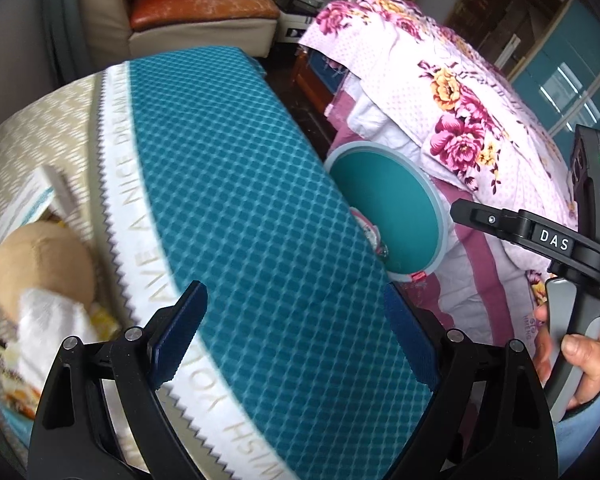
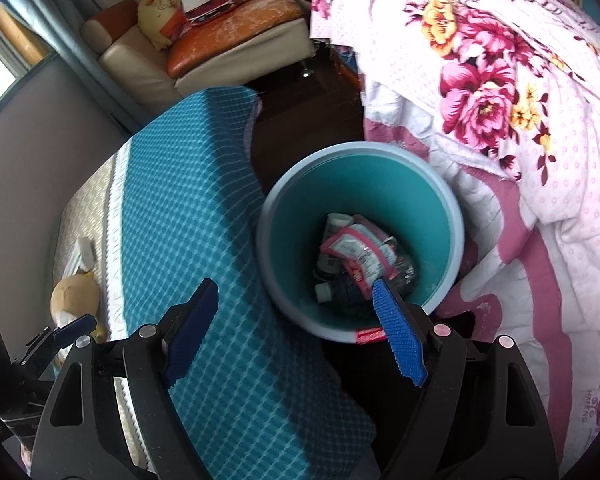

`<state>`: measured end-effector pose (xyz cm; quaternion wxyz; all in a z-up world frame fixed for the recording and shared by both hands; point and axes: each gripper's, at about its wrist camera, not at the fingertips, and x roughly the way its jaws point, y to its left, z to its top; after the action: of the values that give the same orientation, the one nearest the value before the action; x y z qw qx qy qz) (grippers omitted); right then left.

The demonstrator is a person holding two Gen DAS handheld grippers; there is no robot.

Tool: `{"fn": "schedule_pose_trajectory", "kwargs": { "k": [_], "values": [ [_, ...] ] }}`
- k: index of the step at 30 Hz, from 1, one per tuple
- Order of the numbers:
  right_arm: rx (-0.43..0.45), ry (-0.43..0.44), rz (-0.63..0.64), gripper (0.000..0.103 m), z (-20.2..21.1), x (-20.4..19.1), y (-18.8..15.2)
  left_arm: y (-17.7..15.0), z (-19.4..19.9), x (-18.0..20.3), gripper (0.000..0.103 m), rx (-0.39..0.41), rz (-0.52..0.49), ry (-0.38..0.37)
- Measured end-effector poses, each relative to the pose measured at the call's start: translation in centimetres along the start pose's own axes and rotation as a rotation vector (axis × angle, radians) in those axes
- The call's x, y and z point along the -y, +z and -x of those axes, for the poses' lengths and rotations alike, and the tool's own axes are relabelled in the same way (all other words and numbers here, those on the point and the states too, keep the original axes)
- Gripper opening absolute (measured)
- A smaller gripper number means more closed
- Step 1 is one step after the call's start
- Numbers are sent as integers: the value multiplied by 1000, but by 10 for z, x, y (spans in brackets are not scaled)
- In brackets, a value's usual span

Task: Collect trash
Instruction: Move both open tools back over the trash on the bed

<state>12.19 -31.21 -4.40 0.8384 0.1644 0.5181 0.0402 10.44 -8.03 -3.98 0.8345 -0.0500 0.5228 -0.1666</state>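
Beside a teal quilted mattress edge (image 2: 204, 216), the round teal plastic bin (image 2: 440, 216) already holds wrappers (image 2: 364, 252); both the right gripper (image 2: 296, 332) above it and the left gripper (image 1: 296, 336) are spread and empty, with clutter (image 1: 44, 280) left on the mattress beyond.

Bedroom, daylight. Mattress (image 2: 204, 216) with teal quilted side at 9 o'clock; floral quilt (image 2: 512, 92) at 2 o'clock. Cream armchair (image 2: 148, 64), orange cushion, at 11 o'clock. Dark floor (image 2: 300, 116) between. Glazed teal cabinet (image 1: 560, 80) at 2 o'clock in left view
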Motion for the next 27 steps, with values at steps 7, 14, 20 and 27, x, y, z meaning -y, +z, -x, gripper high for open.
{"fn": "schedule_pose_trajectory", "kwargs": {
  "k": [7, 14, 20, 27],
  "values": [
    [-28, 31, 66, 76, 2, -43, -20, -30, 40, -31, 90, 31, 9, 40],
    [-85, 66, 169, 76, -5, -98, -46, -67, 75, -84, 90, 53, 100, 113],
    [-132, 86, 232, 76, -11, -133, -64, -100, 92, -135, 90, 50, 220, 158],
    [-186, 98, 300, 76, -27, -177, -81, -136, 93, -182, 90, 41, 356, 161]
  ]
}}
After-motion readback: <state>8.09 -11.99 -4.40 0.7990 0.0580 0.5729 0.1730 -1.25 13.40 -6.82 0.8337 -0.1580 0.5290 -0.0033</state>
